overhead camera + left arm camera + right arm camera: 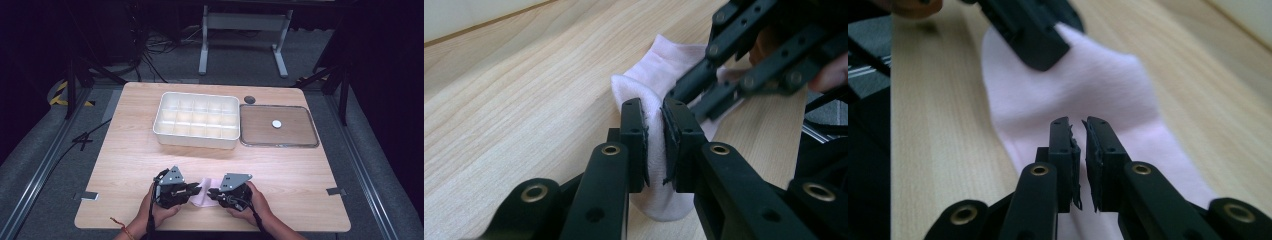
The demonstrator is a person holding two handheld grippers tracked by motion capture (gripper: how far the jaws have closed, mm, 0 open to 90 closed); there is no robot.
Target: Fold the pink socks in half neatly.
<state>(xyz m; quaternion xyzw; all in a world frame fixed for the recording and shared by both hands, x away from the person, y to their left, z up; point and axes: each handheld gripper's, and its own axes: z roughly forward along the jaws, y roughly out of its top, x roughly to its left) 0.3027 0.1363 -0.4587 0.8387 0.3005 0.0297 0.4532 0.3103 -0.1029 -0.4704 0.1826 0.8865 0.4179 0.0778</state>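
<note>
Light wood-grain table, rounded corners, brightly lit against a dark room. Pale pink sock flat on the table at the near edge, centre, between the two grippers. Left gripper at the sock's left end, jaws clenched on a pinched-up fold of fabric; in the left gripper view, pink cloth squeezed between the two pads. Right gripper at the sock's right end, jaws drawn nearly together with a thin slit between the pads; in the right gripper view, sock spread directly ahead and below the tips, grip on the fabric not discernible there. Left hand and right hand entering from the near edge, each wrapped around its gripper; thin red cord on the left wrist. White compartment tray on the far half of the table, centre, divided into a grid of small cells. Transparent flat lid just right of the tray, lying flat, with a small white round disc on it. Dark round cap on the table just beyond the lid's far left corner. Strips of grey tape at the near left and near right table edges. Grey carpeted floor around the table, metal rails running along both sides, white frame legs and loose black cables on the floor beyond the far edge, yellow-black hazard tape at far left.
</note>
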